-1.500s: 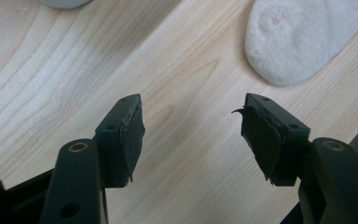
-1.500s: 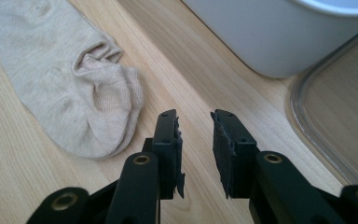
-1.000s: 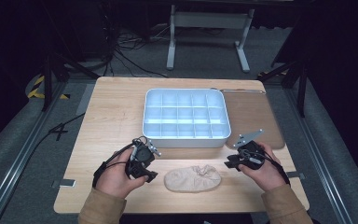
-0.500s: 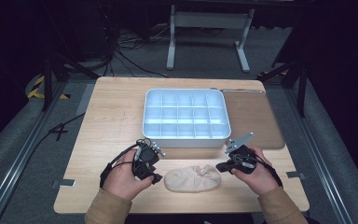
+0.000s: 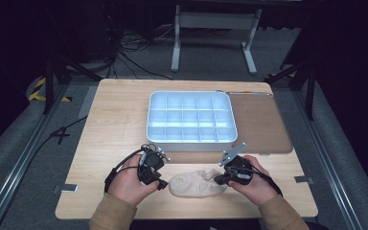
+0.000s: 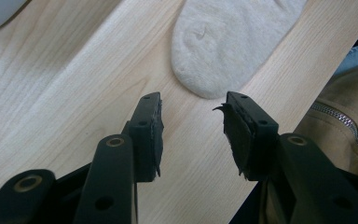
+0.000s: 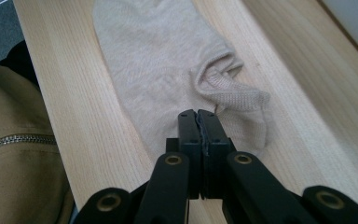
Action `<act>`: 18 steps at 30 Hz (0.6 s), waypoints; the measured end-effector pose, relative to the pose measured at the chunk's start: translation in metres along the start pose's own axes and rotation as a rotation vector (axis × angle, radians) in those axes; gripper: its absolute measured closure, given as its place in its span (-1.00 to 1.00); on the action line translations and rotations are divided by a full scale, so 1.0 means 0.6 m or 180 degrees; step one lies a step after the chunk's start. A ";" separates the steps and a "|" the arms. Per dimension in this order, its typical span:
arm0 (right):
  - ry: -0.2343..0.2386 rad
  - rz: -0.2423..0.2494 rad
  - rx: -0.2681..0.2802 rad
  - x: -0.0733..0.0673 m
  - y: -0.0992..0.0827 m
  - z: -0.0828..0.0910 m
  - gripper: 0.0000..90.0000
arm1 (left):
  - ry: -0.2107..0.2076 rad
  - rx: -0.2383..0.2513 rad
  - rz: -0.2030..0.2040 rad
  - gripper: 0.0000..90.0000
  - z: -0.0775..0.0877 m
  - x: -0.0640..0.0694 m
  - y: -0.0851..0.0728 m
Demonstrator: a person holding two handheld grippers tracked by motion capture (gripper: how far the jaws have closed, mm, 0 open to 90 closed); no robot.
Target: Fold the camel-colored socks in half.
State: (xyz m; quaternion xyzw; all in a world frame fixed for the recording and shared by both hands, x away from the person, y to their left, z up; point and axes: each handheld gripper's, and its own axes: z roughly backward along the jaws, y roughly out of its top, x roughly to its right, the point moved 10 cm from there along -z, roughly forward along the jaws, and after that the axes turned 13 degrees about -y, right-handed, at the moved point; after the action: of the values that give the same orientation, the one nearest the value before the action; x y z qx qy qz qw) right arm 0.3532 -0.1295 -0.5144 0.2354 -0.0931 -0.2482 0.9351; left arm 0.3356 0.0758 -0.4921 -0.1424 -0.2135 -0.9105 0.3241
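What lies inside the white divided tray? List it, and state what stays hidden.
The white divided tray shows bare compartments in the high view, all empty as far as visible. Its near wall hides a thin strip of the front cells' floors. The sock lies outside, on the table.

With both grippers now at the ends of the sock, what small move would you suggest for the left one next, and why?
Probably ease the left gripper forward until its jaws straddle the sock's rounded end, then close. Its jaws stand open just short of the fabric, with bare wood between them, while the right gripper has its jaws together at the sock's opposite end, seemingly pinching it.
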 end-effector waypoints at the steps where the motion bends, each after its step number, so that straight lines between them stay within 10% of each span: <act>1: 0.0010 0.0002 -0.0023 -0.001 -0.001 -0.003 1.00 | -0.0021 -0.0001 0.0020 0.28 -0.001 0.000 0.000; 18: -0.0070 0.0025 -0.0281 0.000 -0.020 -0.034 1.00 | -0.0093 0.0191 0.0096 0.36 -0.041 -0.004 0.017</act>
State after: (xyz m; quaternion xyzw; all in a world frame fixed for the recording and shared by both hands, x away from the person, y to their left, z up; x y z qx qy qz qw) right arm 0.3539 -0.1305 -0.5382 0.1908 -0.0933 -0.2510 0.9444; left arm 0.3408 0.0580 -0.5114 -0.1491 -0.2433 -0.8966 0.3387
